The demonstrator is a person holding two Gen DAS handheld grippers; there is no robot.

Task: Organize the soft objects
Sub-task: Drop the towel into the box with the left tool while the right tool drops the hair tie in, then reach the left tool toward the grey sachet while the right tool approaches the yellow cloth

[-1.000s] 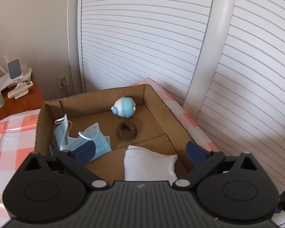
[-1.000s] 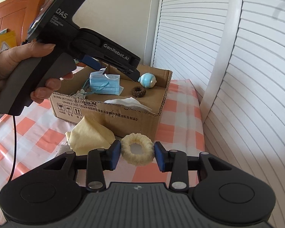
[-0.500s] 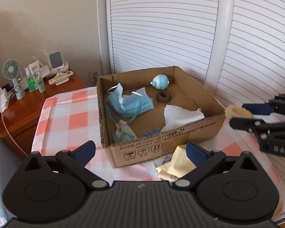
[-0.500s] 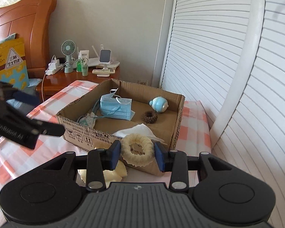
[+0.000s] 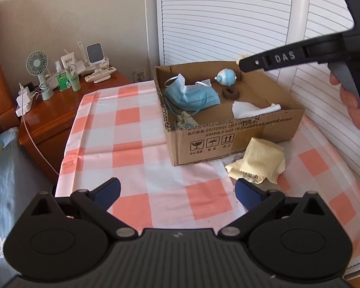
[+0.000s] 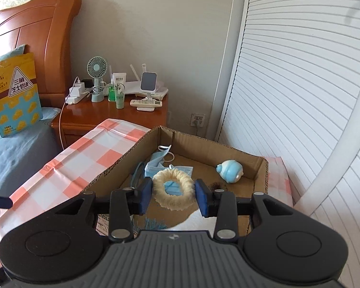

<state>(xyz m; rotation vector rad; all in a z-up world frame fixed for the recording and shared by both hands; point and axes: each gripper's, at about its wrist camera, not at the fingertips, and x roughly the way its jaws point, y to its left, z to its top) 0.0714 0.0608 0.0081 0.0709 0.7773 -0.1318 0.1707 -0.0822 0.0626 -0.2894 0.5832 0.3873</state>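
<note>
- Scrunchie (image 6: 173, 190), cream and fluffy: pinched by the right gripper (image 6: 173, 193) across its outer rim, blue pads pressing on opposite sides, hanging above the open cardboard box (image 6: 261, 168).
- Likely very light and springy; squashes rather than slips, no risk of breaking.
- Best held as now, across the ring's width; a hold on one strand alone would probably let it swing.
- Already in the box: blue face mask (image 5: 192, 94), brown scrunchie (image 5: 231, 93), white cloth (image 5: 250, 109), blue round toy (image 5: 226, 77).
- Yellow cloth (image 5: 260, 160) lying outside, touching the box front on the checked tablecloth (image 5: 132, 129); limp, best pinched at a raised fold.
- Left gripper (image 5: 177, 193): spread wide, holding nothing.
</note>
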